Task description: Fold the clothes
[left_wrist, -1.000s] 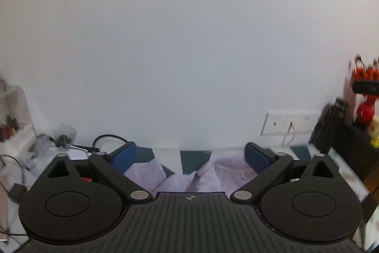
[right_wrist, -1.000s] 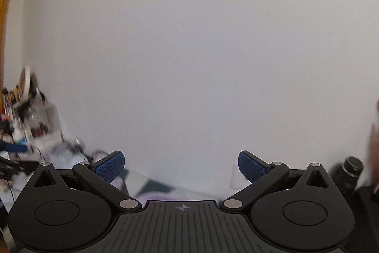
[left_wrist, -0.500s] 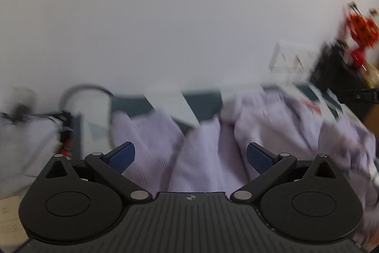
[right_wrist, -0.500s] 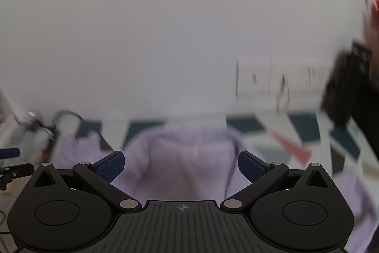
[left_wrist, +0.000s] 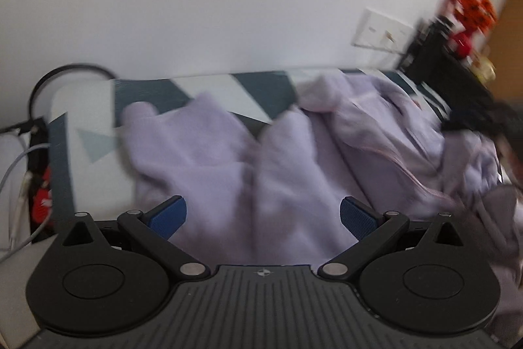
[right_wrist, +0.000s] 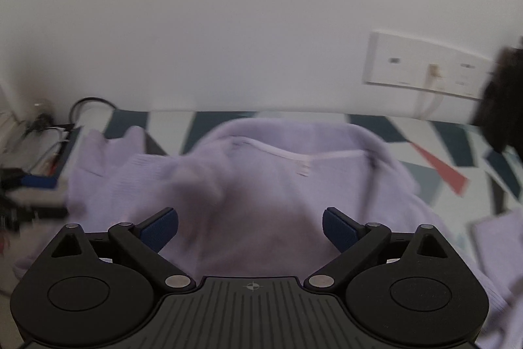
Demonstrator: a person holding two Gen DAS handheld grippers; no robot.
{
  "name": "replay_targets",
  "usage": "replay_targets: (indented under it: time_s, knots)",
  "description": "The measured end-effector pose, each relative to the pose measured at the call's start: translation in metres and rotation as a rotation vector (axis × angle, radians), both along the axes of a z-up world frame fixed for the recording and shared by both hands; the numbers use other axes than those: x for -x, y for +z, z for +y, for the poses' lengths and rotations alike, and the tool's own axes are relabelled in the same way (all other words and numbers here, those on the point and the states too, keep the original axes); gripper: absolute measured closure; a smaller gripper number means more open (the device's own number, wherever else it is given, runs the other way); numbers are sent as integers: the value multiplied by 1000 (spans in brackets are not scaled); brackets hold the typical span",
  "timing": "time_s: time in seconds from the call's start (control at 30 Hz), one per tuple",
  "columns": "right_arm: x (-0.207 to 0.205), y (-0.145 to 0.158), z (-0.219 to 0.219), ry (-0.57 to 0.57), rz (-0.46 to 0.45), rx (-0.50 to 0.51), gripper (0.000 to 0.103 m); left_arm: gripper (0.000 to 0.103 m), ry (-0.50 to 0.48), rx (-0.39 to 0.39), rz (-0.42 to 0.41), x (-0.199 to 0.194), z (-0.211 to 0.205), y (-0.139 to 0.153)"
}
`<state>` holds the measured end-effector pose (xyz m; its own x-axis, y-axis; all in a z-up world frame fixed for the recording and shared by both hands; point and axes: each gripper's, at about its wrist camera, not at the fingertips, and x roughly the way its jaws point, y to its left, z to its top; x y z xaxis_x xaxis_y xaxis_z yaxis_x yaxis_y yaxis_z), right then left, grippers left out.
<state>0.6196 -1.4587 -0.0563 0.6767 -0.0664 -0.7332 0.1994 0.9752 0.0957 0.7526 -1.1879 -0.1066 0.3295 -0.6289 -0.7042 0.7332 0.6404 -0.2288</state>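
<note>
The white wall (right_wrist: 228, 22) takes up most of both views. Below it sits the table (right_wrist: 441, 136), covered in a cloth with a dark teal, white and red geometric pattern.

Sprawled over that table is the lavender garment (right_wrist: 278, 185), rumpled and unfolded. In the right wrist view its neckline with a white inner band faces the wall, and a bit of fabric sticks up at its left end. In the left wrist view the same garment (left_wrist: 261, 169) lies in soft ridges across the middle of the table and bunches up toward the right edge. Both pictures are pretty blurry, so can't tell finer fabric details.

On the wall just above the table's right part there's a white outlet panel (right_wrist: 428, 67) with a pale cable plugged in. A black looped cable (left_wrist: 68, 74) sits at the table's left end against the wall, near some blurry clutter. At the table's right end there's a dark blurry thing with a red-orange ornament (left_wrist: 470, 12) above it.

The left tool (left_wrist: 263, 215) hangs over the near part of the garment with its blue pads spread wide, nothing between them. The right tool (right_wrist: 250, 224) is over the garment's middle below the neckline, also spread wide and not gripping anything.
</note>
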Motion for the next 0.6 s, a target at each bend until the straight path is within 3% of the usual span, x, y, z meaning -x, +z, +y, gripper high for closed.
replay_targets:
  time_s: [0.03,0.1,0.13,0.17,0.2,0.27,0.3,0.33,0.4,0.47,0.6]
  knots:
    - [-10,-2,1,22,0,-20,22,1,-12,-15,-4,4,-3,-1]
    - [-33,-9,2,68,7,-74,24,6,-12,-45,8,9,-5,-5]
    - [-42,-12,2,82,5,-94,24,18,-9,-57,21,9,-5,-9]
    - [-52,-15,3,98,4,-114,24,40,-5,-69,36,10,-6,-12]
    - [-62,-18,4,115,3,-133,24,52,3,-80,57,10,-6,-15]
    - [-79,-27,7,138,16,-150,24,87,34,-72,101,11,-2,-18]
    - [-86,-33,8,141,36,-139,24,94,52,-61,120,12,0,-19]
    - [-93,-39,10,144,55,-129,26,94,73,-49,134,13,3,-18]
    - [-103,-51,11,145,98,-108,40,95,124,-16,142,15,12,-12]
    - [-104,-61,3,130,133,-133,76,96,181,23,149,17,23,-4]
    - [-88,-68,-33,33,103,-268,80,96,251,36,160,20,35,-3]
